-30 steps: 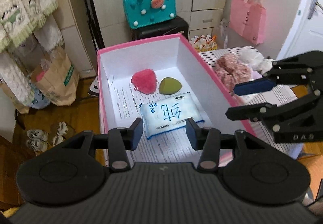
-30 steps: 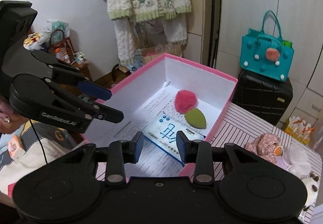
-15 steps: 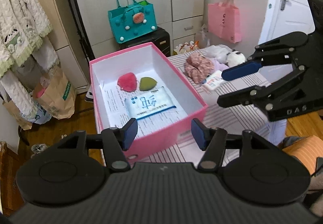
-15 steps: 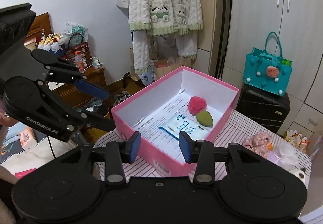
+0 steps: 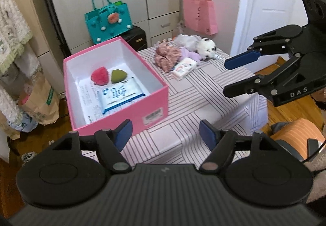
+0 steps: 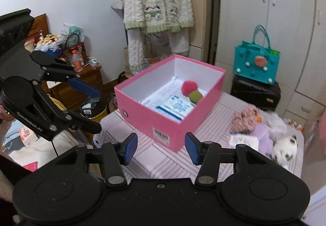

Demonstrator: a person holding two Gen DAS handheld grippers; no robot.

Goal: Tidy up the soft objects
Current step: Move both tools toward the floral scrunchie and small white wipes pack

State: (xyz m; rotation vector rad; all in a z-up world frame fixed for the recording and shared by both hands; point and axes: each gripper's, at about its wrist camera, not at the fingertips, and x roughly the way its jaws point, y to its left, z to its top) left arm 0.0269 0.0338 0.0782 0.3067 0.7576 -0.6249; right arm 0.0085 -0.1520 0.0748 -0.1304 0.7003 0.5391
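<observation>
A pink box [image 5: 154, 101] [image 6: 142, 108] stands on the striped table and holds a red puff [image 5: 99, 75] [image 6: 188, 87], a green sponge [image 5: 118, 75] [image 6: 195, 96] and a blue-and-white tissue pack [image 5: 122, 98] [image 6: 175, 108]. Beyond it lie a pink floral cloth [image 5: 166, 57] [image 6: 245, 119], a small white pack [image 5: 184, 68] [image 6: 242, 140], a lilac item [image 5: 192, 55] [image 6: 263, 136] and a white plush [image 5: 206, 46] [image 6: 285, 146]. My left gripper [image 5: 166, 134] [image 6: 95, 110] hangs before the box, jaws opening, nothing between them. My right gripper [image 6: 161, 145] [image 5: 227, 77] is also opening and empty.
A teal bag [image 5: 108, 20] [image 6: 255, 63] sits on a black suitcase [image 6: 255, 91] behind the table. A pink bag [image 5: 199, 14] hangs by the white door [image 5: 271, 2]. Knitted clothes [image 6: 156, 6] hang at the wall, paper bags [image 5: 38, 101] stand on the floor, and a cluttered wooden stand [image 6: 87, 79] is left.
Both grippers have drawn back from over the box to the table's near side and their jaws have widened. The tissue pack stays lying in the box.
</observation>
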